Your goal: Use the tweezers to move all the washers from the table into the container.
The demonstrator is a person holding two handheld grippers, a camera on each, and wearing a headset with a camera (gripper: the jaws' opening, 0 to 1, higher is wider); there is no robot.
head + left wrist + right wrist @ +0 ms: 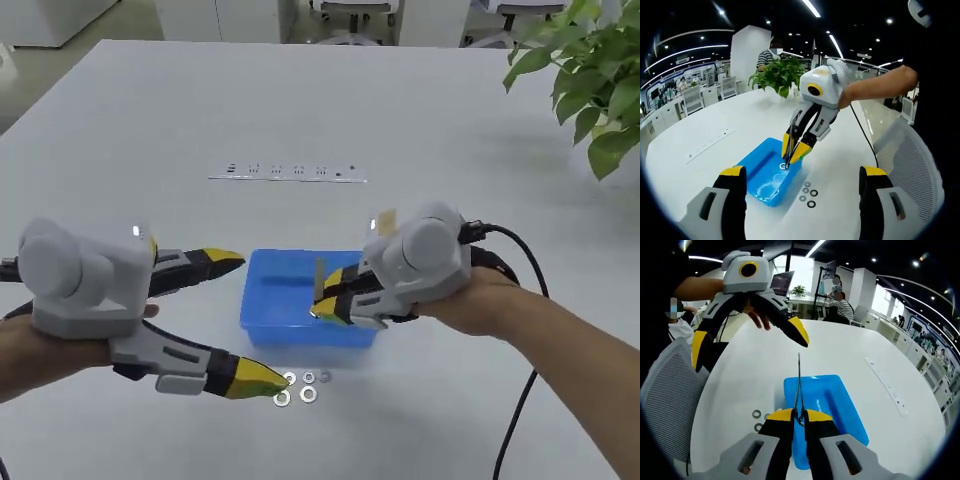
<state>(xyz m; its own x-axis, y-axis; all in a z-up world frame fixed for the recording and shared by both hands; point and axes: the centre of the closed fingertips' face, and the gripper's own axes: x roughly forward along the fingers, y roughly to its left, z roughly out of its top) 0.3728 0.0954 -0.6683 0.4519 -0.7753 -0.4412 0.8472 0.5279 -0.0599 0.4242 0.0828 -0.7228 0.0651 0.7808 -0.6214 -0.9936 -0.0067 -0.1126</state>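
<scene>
Several small washers (300, 387) lie on the white table just in front of a blue container (290, 285). My right gripper (335, 303) is shut on thin metal tweezers (319, 272) over the container's right half. In the left gripper view the tweezers' tip (784, 164) hangs low over the container (760, 175), with a small ring at it. Loose washers (809, 194) lie beside the container. My left gripper (257, 320) stands open at the container's left end, its lower jaw beside the washers. The right gripper view has the tweezers (799, 385), container (832, 400), washers (758, 420) and left gripper (750, 342).
A white power strip (288, 172) lies on the table beyond the container. A leafy plant (590, 80) stands at the table's far right. A cable (525, 400) trails from the right gripper. A mesh chair (912, 160) stands at the near edge, with people seated in the background.
</scene>
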